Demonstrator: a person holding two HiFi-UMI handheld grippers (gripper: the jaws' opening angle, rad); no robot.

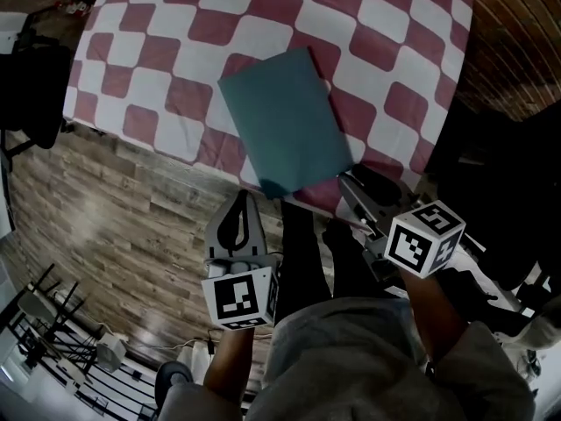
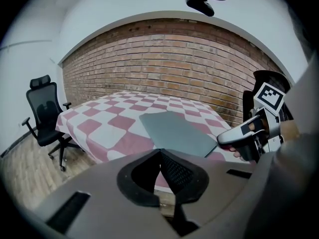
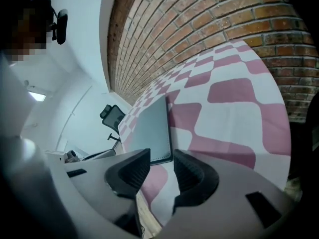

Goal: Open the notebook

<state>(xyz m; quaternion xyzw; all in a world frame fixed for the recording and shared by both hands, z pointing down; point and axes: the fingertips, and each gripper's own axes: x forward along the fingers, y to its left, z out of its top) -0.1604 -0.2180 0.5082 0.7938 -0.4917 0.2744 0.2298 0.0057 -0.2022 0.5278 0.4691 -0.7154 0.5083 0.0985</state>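
Most of the head view is taken up by one table (image 1: pixel 175 60), covered in a red-and-white checked cloth, with wood-plank floor (image 1: pixel 114 209) in front of it. Through the left gripper view I see a curved brick wall (image 2: pixel 169 59) behind the table and a black office chair (image 2: pixel 45 111) standing off its left side, clear of the cloth.

The notebook (image 1: pixel 285 121) is closed, its plain teal cover facing up, and it lies flat on the near half of the table. Its long axis runs from the far side toward me and leans slightly to the right as it comes closer. The near short edge lies along the table's front edge, and I cannot tell whether its near-left corner hangs over.

My right gripper (image 1: pixel 361 185) is low at the table's front edge, just beside the notebook's near-right corner and not touching it. In the right gripper view its jaws (image 3: pixel 160 156) stand apart with nothing gripped, and the notebook's near corner shows beyond the gap.

My left gripper (image 1: pixel 240 202) hangs over the floor just short of the table edge, pointing at the notebook's near-left corner. Its jaws (image 2: pixel 160 153) are pressed together at the tips with nothing in them.
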